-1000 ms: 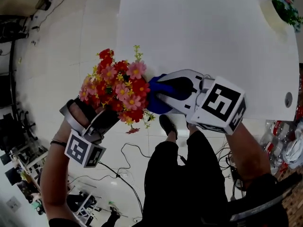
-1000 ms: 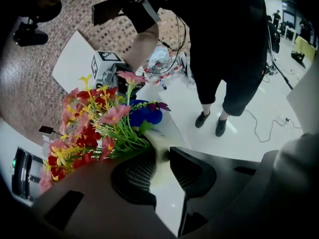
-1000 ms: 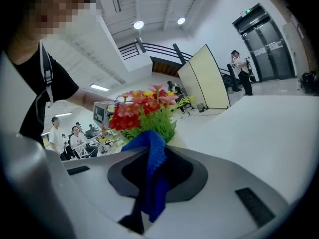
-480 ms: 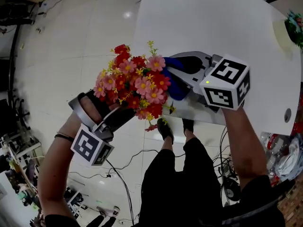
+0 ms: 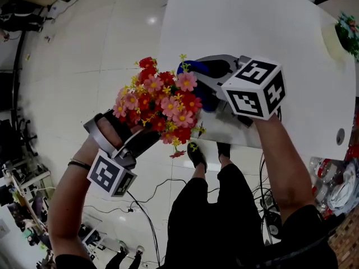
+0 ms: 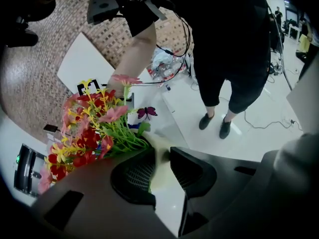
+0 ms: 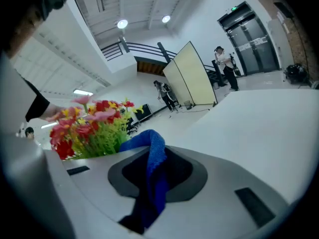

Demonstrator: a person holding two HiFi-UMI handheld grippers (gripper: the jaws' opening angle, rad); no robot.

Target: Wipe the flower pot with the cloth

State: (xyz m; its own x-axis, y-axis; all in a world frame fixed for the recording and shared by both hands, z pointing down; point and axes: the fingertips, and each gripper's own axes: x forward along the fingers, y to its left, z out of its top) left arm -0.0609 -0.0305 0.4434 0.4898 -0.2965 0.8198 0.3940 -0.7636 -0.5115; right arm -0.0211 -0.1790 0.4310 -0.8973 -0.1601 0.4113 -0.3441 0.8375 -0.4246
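The flower pot shows as a cream rim [image 6: 158, 156] pinched between the jaws of my left gripper [image 6: 160, 171]. Its red, pink and yellow flowers [image 5: 160, 102] hide the pot in the head view, where my left gripper [image 5: 141, 137] reaches under them from the lower left. My right gripper [image 5: 205, 80] is shut on the blue cloth [image 5: 206, 98], and the cloth sits against the right side of the bouquet. In the right gripper view the cloth [image 7: 152, 168] hangs out between the jaws, with the flowers [image 7: 89, 126] just beyond it on the left.
The white table [image 5: 269, 27] lies behind and to the right; the bouquet hangs at its near left edge, partly over the tiled floor. A second potted plant [image 5: 348, 29] stands at the far right. The person's feet [image 5: 196, 153] and floor cables are below.
My right gripper with the cloth has slid from the bouquet's lower right up to its upper right. The left gripper has kept its hold on the pot.
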